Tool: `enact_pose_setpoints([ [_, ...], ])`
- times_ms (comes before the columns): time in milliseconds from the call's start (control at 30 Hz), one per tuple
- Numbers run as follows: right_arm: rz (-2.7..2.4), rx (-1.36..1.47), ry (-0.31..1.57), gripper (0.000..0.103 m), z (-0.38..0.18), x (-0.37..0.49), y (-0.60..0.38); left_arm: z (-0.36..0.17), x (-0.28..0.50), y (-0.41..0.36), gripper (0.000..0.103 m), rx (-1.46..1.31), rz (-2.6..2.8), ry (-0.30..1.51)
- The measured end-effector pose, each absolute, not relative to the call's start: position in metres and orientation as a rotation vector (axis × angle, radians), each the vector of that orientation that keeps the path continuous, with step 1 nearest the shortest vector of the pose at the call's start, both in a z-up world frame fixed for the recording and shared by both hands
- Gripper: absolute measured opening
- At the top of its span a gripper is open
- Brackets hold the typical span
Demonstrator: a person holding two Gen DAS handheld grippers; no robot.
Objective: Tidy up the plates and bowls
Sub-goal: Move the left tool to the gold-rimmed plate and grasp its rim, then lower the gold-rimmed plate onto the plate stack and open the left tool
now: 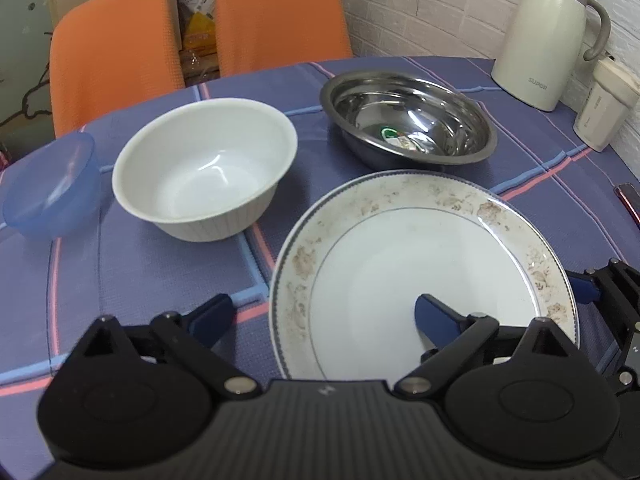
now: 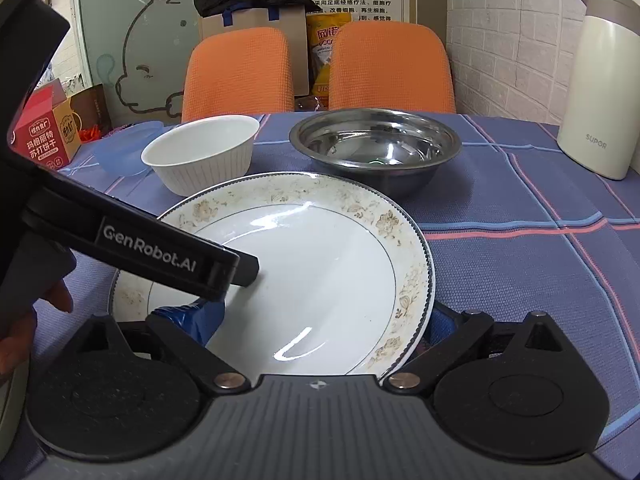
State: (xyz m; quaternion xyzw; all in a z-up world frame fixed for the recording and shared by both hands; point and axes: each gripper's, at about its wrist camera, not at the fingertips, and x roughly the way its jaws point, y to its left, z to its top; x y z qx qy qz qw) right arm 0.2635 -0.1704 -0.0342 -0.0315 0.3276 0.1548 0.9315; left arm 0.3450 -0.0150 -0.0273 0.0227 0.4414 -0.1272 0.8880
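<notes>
We are at the plate (image 1: 424,276), the flowered one lying nearest us on the bench (image 1: 140,280), and the step in hand looks like taking hold of it. The left claw (image 1: 320,320) stands wide, one finger over the plate's white middle and the other out over the cloth, so it straddles the plate's left rim without pinching it. The right claw (image 2: 320,320) has one finger above the plate and the other beyond its right edge; we cannot tell for sure whether it is spread or already gripping the rim. Next, we judge, one claw must close on a rim and lift the plate level, most likely toward the bowls beyond it. Counting outward: one plate; three bowls, namely a white bowl (image 1: 204,168), a steel bowl (image 1: 408,118) and a blue plastic bowl (image 1: 52,188) at the far left; one cream jug (image 1: 544,36) by the wall; two orange chairs (image 1: 112,52) behind the bench.
</notes>
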Motion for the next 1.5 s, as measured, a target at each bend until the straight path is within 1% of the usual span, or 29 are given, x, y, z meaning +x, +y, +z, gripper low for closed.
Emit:
enact_pose_setpoints([
  [67,0.316,-0.052,0.677,0.086,-0.032,0.262,-0.17,-0.024,0.342,-0.022,0.084,0.047,-0.309,0.919],
  [100,0.322,-0.033,0.68,0.086,-0.031,0.261,-0.169,-0.022,0.341,-0.026,0.085,0.062,-0.294,0.923],
  [367,0.315,0.007,0.678,0.085,-0.024,0.246,-0.169,-0.019,0.333,-0.019,0.084,0.0,-0.295,0.95],
  [767,0.32,0.014,0.653,0.087,-0.002,0.223,-0.152,0.013,0.308,0.001,0.084,-0.024,-0.281,0.898],
  [967,0.335,-0.003,0.628,0.087,0.012,0.214,-0.133,0.027,0.292,0.023,0.084,-0.04,-0.257,0.885],
  [1133,0.385,-0.026,0.597,0.087,0.025,0.194,-0.107,0.04,0.258,0.058,0.084,-0.065,-0.213,0.867],
  [1267,0.437,-0.051,0.593,0.087,0.024,0.167,-0.077,0.042,0.219,0.091,0.084,-0.081,-0.148,0.863],
  [1500,0.554,-0.044,0.678,0.087,0.003,0.134,-0.035,0.028,0.162,0.141,0.084,-0.108,-0.032,0.866],
])
